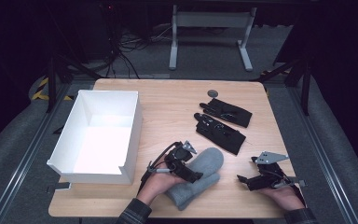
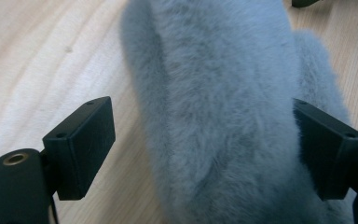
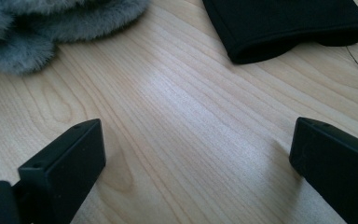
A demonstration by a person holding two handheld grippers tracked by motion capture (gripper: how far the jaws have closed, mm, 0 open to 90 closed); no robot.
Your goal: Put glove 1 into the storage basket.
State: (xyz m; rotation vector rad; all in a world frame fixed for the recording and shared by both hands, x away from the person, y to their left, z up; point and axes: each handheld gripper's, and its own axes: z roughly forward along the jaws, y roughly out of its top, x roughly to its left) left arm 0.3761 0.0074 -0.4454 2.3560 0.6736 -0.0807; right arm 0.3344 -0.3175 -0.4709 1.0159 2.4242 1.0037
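A fuzzy grey mitten [image 1: 200, 175] lies near the table's front edge. My left gripper [image 1: 192, 173] is open over it, and in the left gripper view the grey mitten [image 2: 223, 107] fills the space between the jaws, touching the right one. My right gripper [image 1: 246, 179] stands open to the mitten's right, low over bare wood with nothing between its jaws. Two black gloves [image 1: 224, 122] lie side by side behind it. In the right gripper view the cuff of a black glove [image 3: 289, 23] is ahead and the mitten's edge [image 3: 51, 28] is at upper left.
A white open box [image 1: 98, 135] sits on the left half of the wooden table [image 1: 168, 107]. A small dark round disc [image 1: 212, 93] lies near the far edge beyond the gloves. A white table frame stands on the floor behind.
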